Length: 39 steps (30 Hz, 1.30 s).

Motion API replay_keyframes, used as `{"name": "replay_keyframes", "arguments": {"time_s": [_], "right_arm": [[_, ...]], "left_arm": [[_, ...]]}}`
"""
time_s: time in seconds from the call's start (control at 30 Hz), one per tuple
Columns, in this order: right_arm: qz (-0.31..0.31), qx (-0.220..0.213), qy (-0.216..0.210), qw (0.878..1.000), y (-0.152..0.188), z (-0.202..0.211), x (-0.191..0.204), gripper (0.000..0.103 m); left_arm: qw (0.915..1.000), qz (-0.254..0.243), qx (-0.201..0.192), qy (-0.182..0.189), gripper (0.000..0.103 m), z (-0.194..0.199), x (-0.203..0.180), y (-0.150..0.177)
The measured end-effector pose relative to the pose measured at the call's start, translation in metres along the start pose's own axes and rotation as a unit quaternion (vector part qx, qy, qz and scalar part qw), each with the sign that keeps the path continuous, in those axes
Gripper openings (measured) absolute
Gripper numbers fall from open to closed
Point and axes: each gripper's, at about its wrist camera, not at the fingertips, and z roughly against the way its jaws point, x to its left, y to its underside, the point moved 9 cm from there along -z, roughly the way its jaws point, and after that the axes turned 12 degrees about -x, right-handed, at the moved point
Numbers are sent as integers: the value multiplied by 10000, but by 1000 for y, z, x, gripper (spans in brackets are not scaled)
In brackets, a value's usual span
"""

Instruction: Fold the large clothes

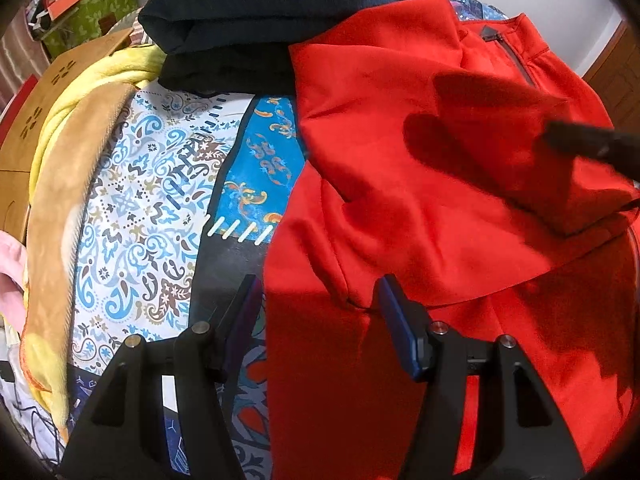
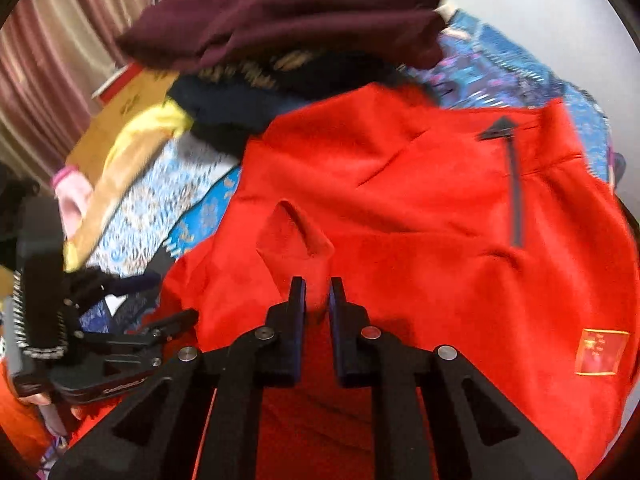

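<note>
Pinching a raised fold of cloth between its narrowed jaws, the right gripper [image 2: 318, 300] grasps the red fleece jacket [image 2: 420, 208] near its left edge, the fabric puckering up into a soft peak just ahead of the fingers; the left gripper [image 1: 316, 312] hovers with its jaws spread and nothing between the pads, poised over the jacket's edge where it meets the patterned bedspread [image 1: 152, 200]; the jacket lies spread across that bedspread, a sleeve folded over its front, its dark zipper [image 2: 516, 196] and collar toward the far side, with a stack of dark folded clothes [image 1: 240, 36] beyond it and a yellow blanket [image 1: 68, 184] to the left; the fleece looks light, limp and slightly grippy, likely to drape and bunch rather than hold a crease; seams, hem corners and the sleeve cuff appear the surest places to take hold, a thick pinch being less apt to slip than a single layer.
</note>
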Motion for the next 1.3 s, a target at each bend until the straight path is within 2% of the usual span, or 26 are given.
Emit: {"name": "replay_keyframes", "arguments": {"time_s": [0.2, 0.37, 0.53, 0.67, 0.77, 0.87, 0.9, 0.93, 0.97, 1.03, 1.07, 1.2, 1.3], "right_arm": [[-339, -463, 254, 9980, -14, 44, -35, 10], [-617, -824, 676, 9924, -16, 83, -78, 10], [-1026, -972, 1078, 9841, -6, 111, -129, 10], [-1338, -885, 1337, 9780, 14, 121, -159, 10], [-1231, -820, 1396, 9791, 24, 123, -161, 10], [-918, -748, 1155, 9862, 22, 118, -139, 11], [-881, -733, 1072, 9876, 22, 117, -135, 13], [-847, -698, 910, 9898, 19, 112, -125, 23], [-845, -685, 785, 9910, 18, 109, -119, 41], [-901, -748, 467, 9920, 10, 100, -100, 65], [-911, -768, 311, 9924, 6, 94, -90, 69], [-883, -459, -32, 9950, 1, 60, -65, 69], [-892, -150, -38, 9959, 2, 30, -59, 69]], "left_arm": [[10000, -69, -8, -66, 60, -2, -7, 1], [9997, -138, 17, -187, 60, -3, -15, 3], [9994, -192, 67, -298, 60, -10, -27, 9], [9987, -290, 85, -420, 60, -11, -36, 11], [9985, -342, -70, -433, 60, -1, -44, 5], [9980, -343, -273, -465, 60, 12, -47, -8], [9976, -349, -350, -488, 60, 16, -49, -13], [9973, -352, -411, -498, 60, 19, -49, -16], [9969, -350, -501, -490, 60, 24, -52, -21], [9965, -330, -625, -444, 60, 30, -50, -28], [9963, -321, -687, -417, 60, 34, -50, -32], [9952, -338, -858, -341, 60, 46, -37, -38], [9949, -316, -918, -278, 60, 51, -33, -40]]}}
